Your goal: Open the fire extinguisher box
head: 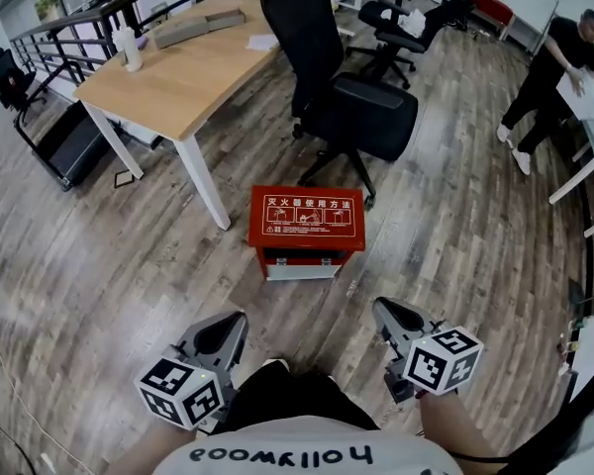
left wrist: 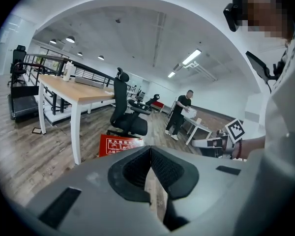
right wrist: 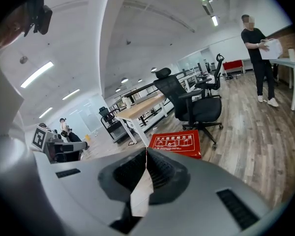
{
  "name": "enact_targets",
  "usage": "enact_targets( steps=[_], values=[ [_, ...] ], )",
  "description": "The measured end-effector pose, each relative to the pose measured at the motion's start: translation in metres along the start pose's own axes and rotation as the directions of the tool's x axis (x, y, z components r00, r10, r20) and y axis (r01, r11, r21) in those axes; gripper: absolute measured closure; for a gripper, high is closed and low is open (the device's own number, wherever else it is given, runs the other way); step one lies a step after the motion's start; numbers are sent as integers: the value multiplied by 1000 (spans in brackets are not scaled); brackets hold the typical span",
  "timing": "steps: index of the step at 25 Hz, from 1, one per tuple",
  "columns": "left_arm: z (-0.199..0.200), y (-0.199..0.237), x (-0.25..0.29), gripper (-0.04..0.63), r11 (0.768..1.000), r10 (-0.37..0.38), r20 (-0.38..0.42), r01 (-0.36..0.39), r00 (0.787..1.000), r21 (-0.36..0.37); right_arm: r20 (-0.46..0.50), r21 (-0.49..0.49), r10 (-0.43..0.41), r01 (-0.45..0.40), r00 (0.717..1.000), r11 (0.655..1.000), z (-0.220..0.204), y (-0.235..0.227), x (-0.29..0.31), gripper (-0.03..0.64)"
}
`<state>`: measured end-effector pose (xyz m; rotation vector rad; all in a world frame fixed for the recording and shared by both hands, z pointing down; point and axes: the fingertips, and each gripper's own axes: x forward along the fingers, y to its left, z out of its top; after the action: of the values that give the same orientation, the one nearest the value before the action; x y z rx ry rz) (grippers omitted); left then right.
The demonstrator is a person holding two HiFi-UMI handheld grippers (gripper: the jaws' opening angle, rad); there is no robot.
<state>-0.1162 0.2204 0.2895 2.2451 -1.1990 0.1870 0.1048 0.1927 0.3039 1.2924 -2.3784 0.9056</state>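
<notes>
Shirt front (head: 307, 453) of the operator, white with dark lettering, fills the bottom edge of the head view, and both tools project forward from it.

Wooden floor (head: 99, 265): runs under and ahead of both tools.

Surface (head: 178, 77): pale wooden top on white legs, ahead and to the left of the left tool, well apart from it.

Office chair (head: 361, 107): black, ahead of the right tool, beyond the box.

Second person (head: 549, 72): dark clothing, far ahead and to the right of the right tool, bent over a white table.

Fire extinguisher box (head: 306, 218): red, standing on the floor ahead of both tools and between their lines, well apart from each. Its lid is down, with a white-printed instruction panel on top. A pale panel on its front faces the tools. Neither tool touches it.

Left tool (head: 236, 317): low over the floor. Its own view shows the ribbed black pads (left wrist: 137, 168) meeting at the tip, jaws fully together, nothing between them.

Right tool (head: 380, 307): level with the left one. Its pads (right wrist: 160, 173) likewise meet at the tip, jaws fully together, nothing held.
</notes>
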Motion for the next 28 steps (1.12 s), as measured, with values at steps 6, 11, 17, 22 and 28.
enact_targets(
  steps=[6, 11, 17, 22, 28],
  values=[
    [9, 36, 3, 588, 999, -34, -12, 34, 999, -3, 6, 8, -32, 32, 999, 999, 5, 19, 25, 606],
    [19, 60, 12, 588, 999, -36, -1, 36, 999, -26, -7, -23, -57, 57, 998, 998, 11, 25, 33, 606],
    [27, 72, 24, 588, 1000, -7, 19, 7, 1000, -20, -8, 11, -56, 56, 998, 998, 23, 11, 45, 606],
    [33, 65, 38, 588, 998, -47, 80, 50, 996, -31, -7, -1, 52, -52, 999, 999, 35, 5, 68, 606],
    [20, 42, 85, 587, 996, -93, 60, 92, 994, 19, -84, -47, 157, -161, 984, 986, 30, -23, 95, 603]
  ],
)
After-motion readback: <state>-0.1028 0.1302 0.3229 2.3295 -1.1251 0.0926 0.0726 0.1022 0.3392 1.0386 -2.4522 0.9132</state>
